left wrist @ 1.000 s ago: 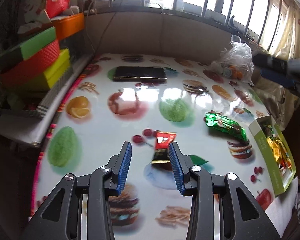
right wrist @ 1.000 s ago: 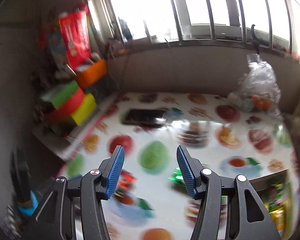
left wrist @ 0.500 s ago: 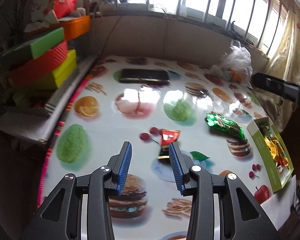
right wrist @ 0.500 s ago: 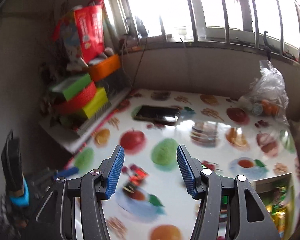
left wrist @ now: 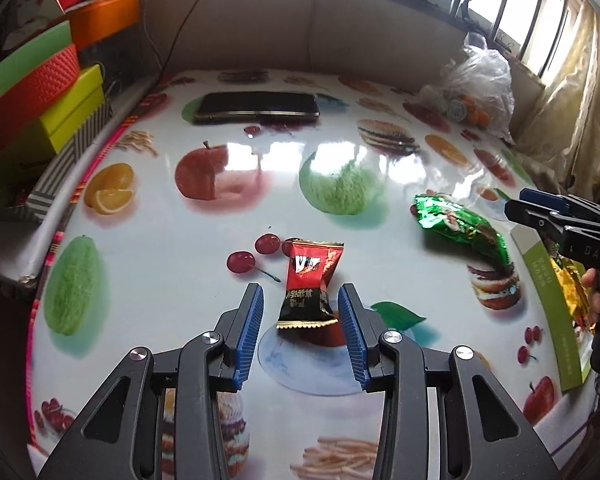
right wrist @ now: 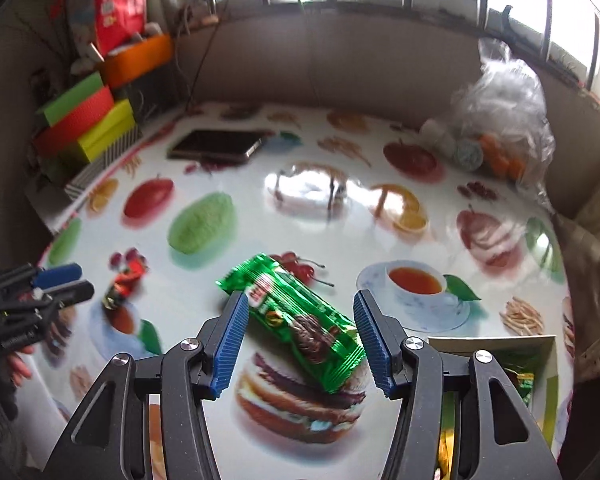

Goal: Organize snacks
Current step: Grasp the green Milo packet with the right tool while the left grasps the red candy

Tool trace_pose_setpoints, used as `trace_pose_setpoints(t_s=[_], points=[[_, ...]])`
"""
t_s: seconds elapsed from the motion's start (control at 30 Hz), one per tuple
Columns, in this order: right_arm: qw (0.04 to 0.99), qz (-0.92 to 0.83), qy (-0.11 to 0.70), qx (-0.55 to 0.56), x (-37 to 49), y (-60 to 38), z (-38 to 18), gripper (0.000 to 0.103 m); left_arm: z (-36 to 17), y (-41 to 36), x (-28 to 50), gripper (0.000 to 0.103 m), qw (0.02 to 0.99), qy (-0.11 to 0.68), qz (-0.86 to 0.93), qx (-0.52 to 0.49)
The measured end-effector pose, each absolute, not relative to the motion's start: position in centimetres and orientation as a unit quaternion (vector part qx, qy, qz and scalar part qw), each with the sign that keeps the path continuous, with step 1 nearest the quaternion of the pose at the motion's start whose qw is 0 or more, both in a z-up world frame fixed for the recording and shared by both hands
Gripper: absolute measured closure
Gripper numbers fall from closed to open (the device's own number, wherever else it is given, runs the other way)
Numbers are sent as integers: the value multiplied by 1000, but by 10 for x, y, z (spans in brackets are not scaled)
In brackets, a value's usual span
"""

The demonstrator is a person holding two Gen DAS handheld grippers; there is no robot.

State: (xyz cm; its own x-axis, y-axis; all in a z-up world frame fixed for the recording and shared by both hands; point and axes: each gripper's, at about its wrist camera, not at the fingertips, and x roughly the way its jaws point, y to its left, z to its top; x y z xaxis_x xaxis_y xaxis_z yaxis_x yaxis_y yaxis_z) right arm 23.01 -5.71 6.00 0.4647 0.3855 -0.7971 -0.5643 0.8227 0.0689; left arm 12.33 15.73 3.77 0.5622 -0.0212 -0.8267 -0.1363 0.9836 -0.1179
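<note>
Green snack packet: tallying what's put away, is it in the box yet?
Out. The green snack packet lies on the table, beside the box.

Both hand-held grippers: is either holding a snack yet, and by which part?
Neither. The left hand-held gripper straddles the red packet, the right hand-held gripper straddles the green packet; pads clear.

Both came down toward the counter [left wrist: 228,216]. Left hand-held gripper [left wrist: 300,322] now straddles the red snack packet [left wrist: 309,282], no contact. Right hand-held gripper [right wrist: 298,338] swung from the window onto the green snack bar [right wrist: 296,320], jaws open around it.
</note>
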Motion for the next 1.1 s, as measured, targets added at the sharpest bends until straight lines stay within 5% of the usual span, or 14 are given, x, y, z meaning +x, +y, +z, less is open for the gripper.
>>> trace_pose_setpoints(t_s=[1.1], points=[[782, 333, 490, -197, 262, -21, 1, 42, 7, 161, 153, 63, 864, 497, 35, -74]])
